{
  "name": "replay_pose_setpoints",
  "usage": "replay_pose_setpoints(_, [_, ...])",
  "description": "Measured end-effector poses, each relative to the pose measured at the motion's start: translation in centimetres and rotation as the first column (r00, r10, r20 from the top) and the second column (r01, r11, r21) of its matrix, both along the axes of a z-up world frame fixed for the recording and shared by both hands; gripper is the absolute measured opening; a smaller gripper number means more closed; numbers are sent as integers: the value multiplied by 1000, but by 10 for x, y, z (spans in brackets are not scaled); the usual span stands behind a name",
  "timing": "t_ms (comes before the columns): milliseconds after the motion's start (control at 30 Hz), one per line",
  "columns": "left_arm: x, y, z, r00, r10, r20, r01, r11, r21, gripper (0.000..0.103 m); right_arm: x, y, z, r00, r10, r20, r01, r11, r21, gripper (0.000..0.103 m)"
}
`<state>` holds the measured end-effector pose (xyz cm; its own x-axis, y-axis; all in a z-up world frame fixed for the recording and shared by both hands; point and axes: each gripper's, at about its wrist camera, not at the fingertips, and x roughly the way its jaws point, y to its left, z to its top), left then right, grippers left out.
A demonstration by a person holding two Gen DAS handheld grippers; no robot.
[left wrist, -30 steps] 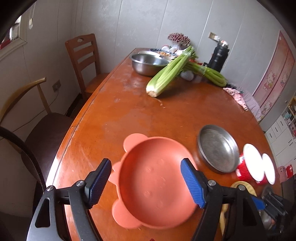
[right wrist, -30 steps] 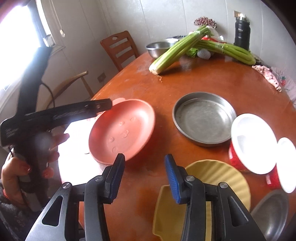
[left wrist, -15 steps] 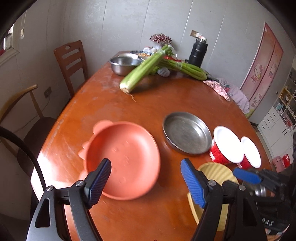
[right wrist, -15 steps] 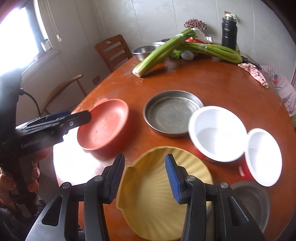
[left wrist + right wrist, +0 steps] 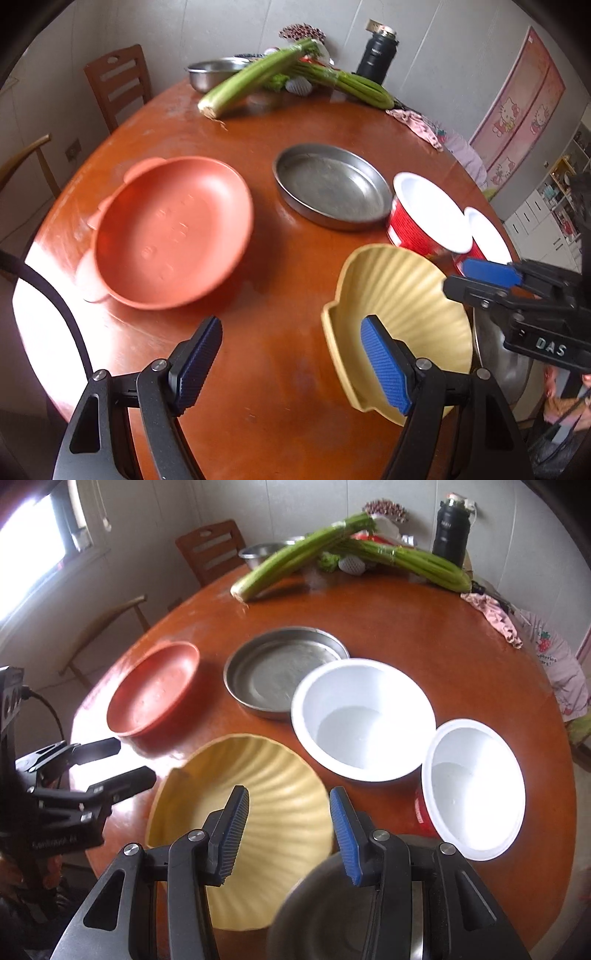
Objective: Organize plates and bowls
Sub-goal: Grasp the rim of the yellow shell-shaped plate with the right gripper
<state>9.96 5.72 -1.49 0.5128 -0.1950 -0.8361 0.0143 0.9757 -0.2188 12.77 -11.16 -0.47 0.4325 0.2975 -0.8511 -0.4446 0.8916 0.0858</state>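
Note:
On the round wooden table lie an orange bear-eared plate (image 5: 173,232) (image 5: 155,690), a flat steel pan (image 5: 328,184) (image 5: 284,675), a yellow shell-shaped plate (image 5: 402,306) (image 5: 255,812), two red bowls with white insides (image 5: 424,218) (image 5: 362,716) (image 5: 472,786), and a steel bowl (image 5: 343,912) at the near edge. My left gripper (image 5: 291,369) is open and empty above the table between the orange and yellow plates. My right gripper (image 5: 288,834) is open and empty above the yellow plate's near right part, over the steel bowl's rim.
Celery bunches (image 5: 258,74) (image 5: 406,557), a steel mixing bowl (image 5: 210,74), a black flask (image 5: 376,51) (image 5: 452,528) and a pink cloth (image 5: 417,122) lie at the far side. Wooden chairs (image 5: 118,81) (image 5: 210,550) stand at the left.
Both grippers have swung right and drawn back. The orange plate has slid left in both views; the yellow plate, red bowls and steel bowl have come into view. Both stay open.

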Motion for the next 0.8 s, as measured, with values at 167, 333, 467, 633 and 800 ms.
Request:
replay_pose_setpoints(167, [-1,-16,-4,999,-28,-22,28,1000,-4,77,8,2,-10,999,27,-20,-28,998,-49,47])
replay_pose_setpoints(333, [0,-23,-9,998,-38,-45,38,999,-6,77,15,7,-18,998,53,-27,-55,995,-82,47])
replay_pose_setpoints(467, [0,-25,-15,997,-38,-63,37,999,-13,77,22,11,-29,997,52,-57,-58,994,-93,47])
replay_pose_setpoints(633, [1,-27,-20,996,-42,-74,40,999,-36,75,26,16,-39,996,52,-73,-60,992,-112,46])
replay_pose_setpoints(800, [1,-28,-21,997,-46,-61,43,998,-49,49,25,22,-41,995,64,-78,-71,993,-94,45])
